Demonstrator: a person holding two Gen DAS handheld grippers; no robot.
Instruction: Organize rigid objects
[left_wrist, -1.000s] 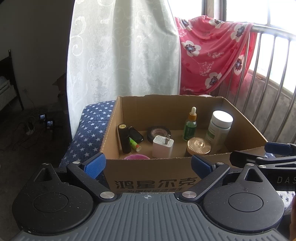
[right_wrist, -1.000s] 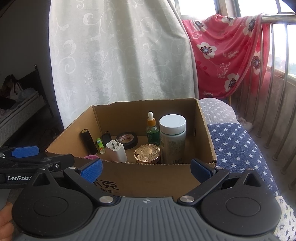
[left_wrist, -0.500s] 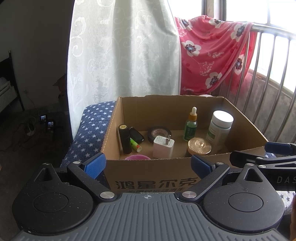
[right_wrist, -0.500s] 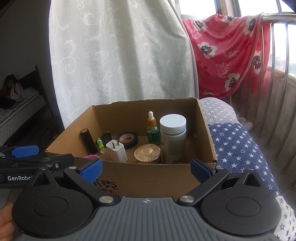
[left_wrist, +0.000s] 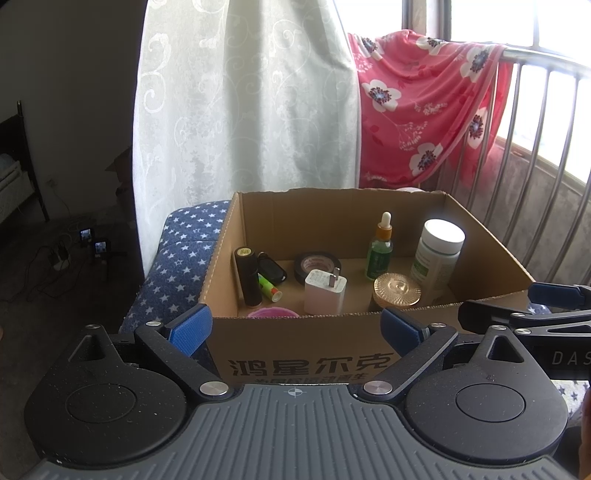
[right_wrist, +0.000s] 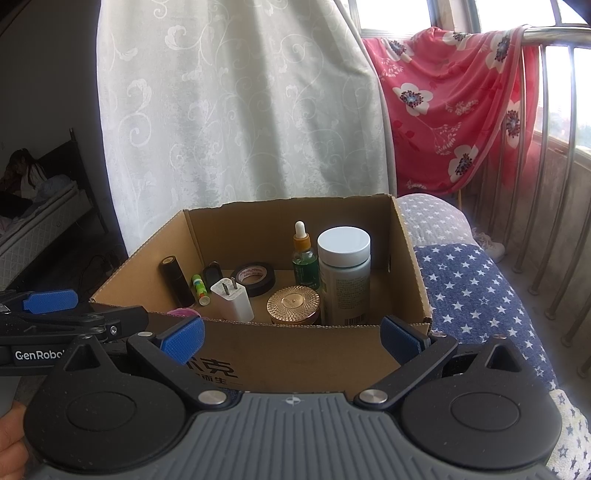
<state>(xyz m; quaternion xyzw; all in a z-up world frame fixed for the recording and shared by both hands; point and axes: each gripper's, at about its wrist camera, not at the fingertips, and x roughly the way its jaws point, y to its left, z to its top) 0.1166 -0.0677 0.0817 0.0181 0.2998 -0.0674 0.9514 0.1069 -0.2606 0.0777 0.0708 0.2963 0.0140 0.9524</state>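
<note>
An open cardboard box (left_wrist: 295, 354) (right_wrist: 410, 258) holds a white-capped jar (left_wrist: 437, 258) (right_wrist: 345, 273), a green dropper bottle (left_wrist: 380, 251) (right_wrist: 304, 258), a gold-lidded tin (left_wrist: 397, 290) (right_wrist: 293, 304), a white charger (left_wrist: 325, 291) (right_wrist: 232, 299), black tape (left_wrist: 317, 264) (right_wrist: 255, 277), a black tube (left_wrist: 247, 275) (right_wrist: 177, 278), a green stick (left_wrist: 269, 286) (right_wrist: 199, 288), a black fob (left_wrist: 271, 267) and a pink item (left_wrist: 273, 313). My left gripper (left_wrist: 295, 325) and right gripper (right_wrist: 291, 336) are open and empty, just before the box's near wall.
The box sits on a star-patterned blue cushion (left_wrist: 177, 258) (right_wrist: 469, 284). A white curtain (left_wrist: 240, 103) hangs behind. A red flowered cloth (left_wrist: 413, 110) drapes over metal railing bars (left_wrist: 535, 166) at the right. Floor with cables (left_wrist: 55, 258) lies left.
</note>
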